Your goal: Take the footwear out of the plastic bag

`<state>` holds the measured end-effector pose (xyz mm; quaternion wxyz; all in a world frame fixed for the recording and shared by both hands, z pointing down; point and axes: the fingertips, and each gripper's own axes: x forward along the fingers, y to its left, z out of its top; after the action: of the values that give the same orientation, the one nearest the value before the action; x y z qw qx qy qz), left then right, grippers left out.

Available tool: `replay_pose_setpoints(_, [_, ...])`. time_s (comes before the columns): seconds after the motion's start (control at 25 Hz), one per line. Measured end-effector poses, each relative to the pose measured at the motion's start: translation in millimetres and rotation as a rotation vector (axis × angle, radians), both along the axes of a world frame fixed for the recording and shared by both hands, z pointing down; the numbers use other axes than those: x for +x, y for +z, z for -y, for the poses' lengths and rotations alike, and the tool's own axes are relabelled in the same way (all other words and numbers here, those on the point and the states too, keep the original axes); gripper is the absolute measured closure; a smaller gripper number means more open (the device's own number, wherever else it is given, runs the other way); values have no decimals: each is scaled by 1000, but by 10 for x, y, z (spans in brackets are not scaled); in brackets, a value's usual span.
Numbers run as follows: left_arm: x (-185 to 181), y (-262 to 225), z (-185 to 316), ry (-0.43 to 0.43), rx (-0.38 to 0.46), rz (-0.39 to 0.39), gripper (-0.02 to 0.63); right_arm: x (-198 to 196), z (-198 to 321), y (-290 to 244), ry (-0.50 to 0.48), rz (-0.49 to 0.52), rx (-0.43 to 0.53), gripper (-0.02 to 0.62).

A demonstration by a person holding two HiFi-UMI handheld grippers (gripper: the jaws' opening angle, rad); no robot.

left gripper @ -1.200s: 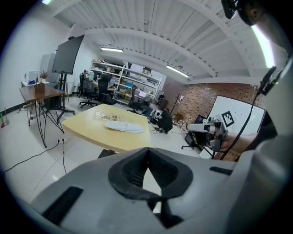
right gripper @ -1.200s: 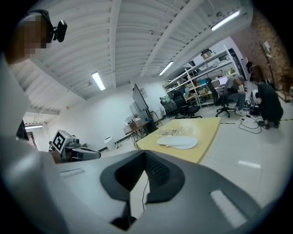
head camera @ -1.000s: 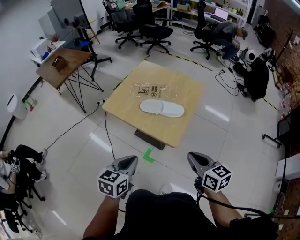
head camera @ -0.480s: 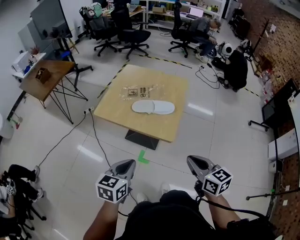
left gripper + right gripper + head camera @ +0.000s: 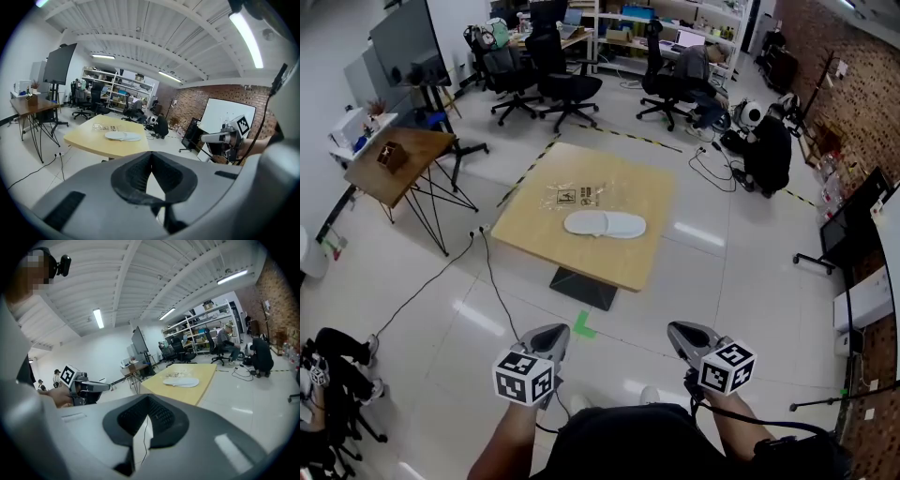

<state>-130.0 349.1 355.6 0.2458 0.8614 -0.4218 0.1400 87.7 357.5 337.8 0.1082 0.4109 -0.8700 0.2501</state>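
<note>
A pair of white slippers [image 5: 605,224] lies side by side on the square wooden table [image 5: 623,267], outside the clear plastic bag [image 5: 581,196], which lies flat just behind them. Both grippers hang well short of the table, over the floor near my body. My left gripper [image 5: 555,331] is shut with nothing in it. Equally shut and bare is my right gripper [image 5: 677,330]. From the left gripper [image 5: 151,157], the slippers [image 5: 123,136] and bag [image 5: 104,127] show far off. The right gripper [image 5: 147,404] sees the slippers [image 5: 182,381] on the distant table too.
A green tape mark [image 5: 581,325] is on the tiled floor between me and the table. A small wooden side table [image 5: 398,159] stands at the left, office chairs [image 5: 553,80] behind, a crouching person [image 5: 769,150] at the back right. A cable [image 5: 487,272] runs across the floor.
The table with slippers and bag now looks smaller and farther away; I have backed off from it. Both grippers stay shut and low in the head view.
</note>
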Motion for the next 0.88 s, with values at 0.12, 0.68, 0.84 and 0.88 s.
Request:
replay_pose_setpoints(0.12, [156,5,-35,-18,-4,-13,600,131,19,-36,-25,7,10,595])
replay_pose_setpoints(0.68, [609,-97,-132,-63,-11,31,600,658,0,-28,-49,17,-10,595])
replay_pose_setpoints(0.84, [607,-154,-136,-57,-14,38,600,634,-17,-65,-50,17,-16,595])
replay_pose_setpoints(0.88, [610,-165,-135,-52,-17,39,600,624,-24,-70,-51,17,-22,595])
